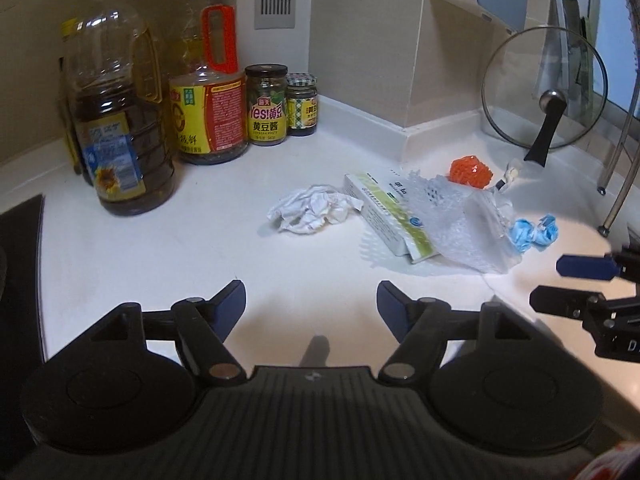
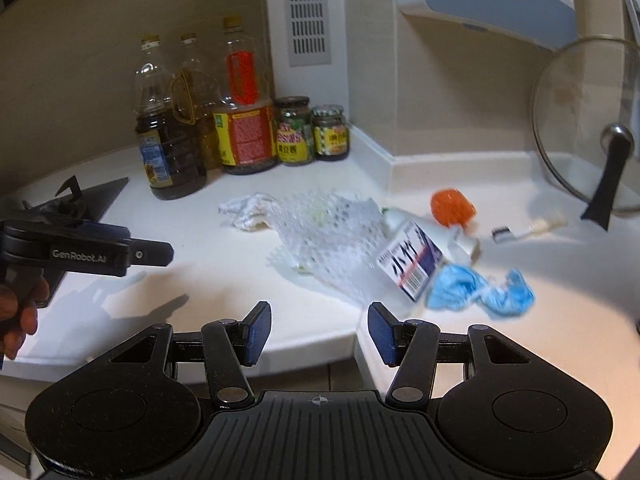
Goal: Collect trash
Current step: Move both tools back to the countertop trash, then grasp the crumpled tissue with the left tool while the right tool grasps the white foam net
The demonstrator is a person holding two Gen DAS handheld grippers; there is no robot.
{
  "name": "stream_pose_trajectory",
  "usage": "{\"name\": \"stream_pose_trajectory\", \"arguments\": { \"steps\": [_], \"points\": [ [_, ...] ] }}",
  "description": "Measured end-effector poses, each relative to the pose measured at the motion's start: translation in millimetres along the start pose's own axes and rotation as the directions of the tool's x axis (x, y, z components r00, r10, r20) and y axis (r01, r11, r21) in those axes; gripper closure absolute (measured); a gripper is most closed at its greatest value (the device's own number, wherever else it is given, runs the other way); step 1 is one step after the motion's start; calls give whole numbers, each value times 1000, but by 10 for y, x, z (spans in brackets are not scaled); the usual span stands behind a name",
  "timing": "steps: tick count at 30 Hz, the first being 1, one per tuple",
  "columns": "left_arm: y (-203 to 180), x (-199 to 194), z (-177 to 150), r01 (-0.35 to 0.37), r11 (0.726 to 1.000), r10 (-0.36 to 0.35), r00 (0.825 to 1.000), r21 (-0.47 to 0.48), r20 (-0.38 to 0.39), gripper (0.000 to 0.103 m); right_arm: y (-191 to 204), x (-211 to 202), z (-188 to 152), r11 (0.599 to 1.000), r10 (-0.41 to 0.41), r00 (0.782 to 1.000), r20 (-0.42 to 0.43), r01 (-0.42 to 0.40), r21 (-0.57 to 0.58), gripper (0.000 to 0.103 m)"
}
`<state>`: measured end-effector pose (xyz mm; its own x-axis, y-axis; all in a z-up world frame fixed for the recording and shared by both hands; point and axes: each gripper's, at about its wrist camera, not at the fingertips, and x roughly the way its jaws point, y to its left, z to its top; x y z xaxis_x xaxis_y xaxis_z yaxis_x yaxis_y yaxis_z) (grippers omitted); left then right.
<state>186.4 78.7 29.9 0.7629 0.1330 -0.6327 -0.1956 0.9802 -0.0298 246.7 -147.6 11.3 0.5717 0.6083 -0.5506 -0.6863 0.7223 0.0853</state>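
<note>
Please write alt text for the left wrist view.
The open, empty left gripper hangs above a white countertop strewn with crumpled white tissue, a green-and-white carton and blue wrappers. Oil bottles stand behind.

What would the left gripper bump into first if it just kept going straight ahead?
Probably bare countertop: the left gripper tilts downward, jaws open and empty. The crumpled white tissue lies just beyond, slightly right, though depth is uncertain.

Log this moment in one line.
left gripper: open, empty | right gripper: open, empty | trash pile: on counter, untouched
</note>
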Motion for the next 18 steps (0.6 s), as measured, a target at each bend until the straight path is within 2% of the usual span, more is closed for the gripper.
{"name": "stream_pose_trajectory", "arguments": {
  "steps": [4, 8, 15, 17, 18],
  "points": [
    [158, 245, 146, 63, 996, -61, 998, 67, -31, 33, 110, 287, 103, 999, -37, 999, -23, 36, -18, 49],
    [268, 482, 278, 91, 984, -85, 995, 154, -44, 32, 275, 610, 183, 986, -115, 992, -44, 108, -125, 49],
    [380, 853, 428, 161, 963, -149, 986, 218, -70, 32, 384, 1083, 200, 944, -231, 971, -64, 208, -256, 50],
    [368, 950, 456, 176, 954, -163, 984, 241, -73, 32, 394, 1125, 203, 936, -249, 967, -55, 225, -272, 62],
    [353, 985, 463, 186, 949, -173, 982, 254, -72, 32, 405, 1131, 212, 931, -258, 965, -48, 236, -278, 78]
  ]
}}
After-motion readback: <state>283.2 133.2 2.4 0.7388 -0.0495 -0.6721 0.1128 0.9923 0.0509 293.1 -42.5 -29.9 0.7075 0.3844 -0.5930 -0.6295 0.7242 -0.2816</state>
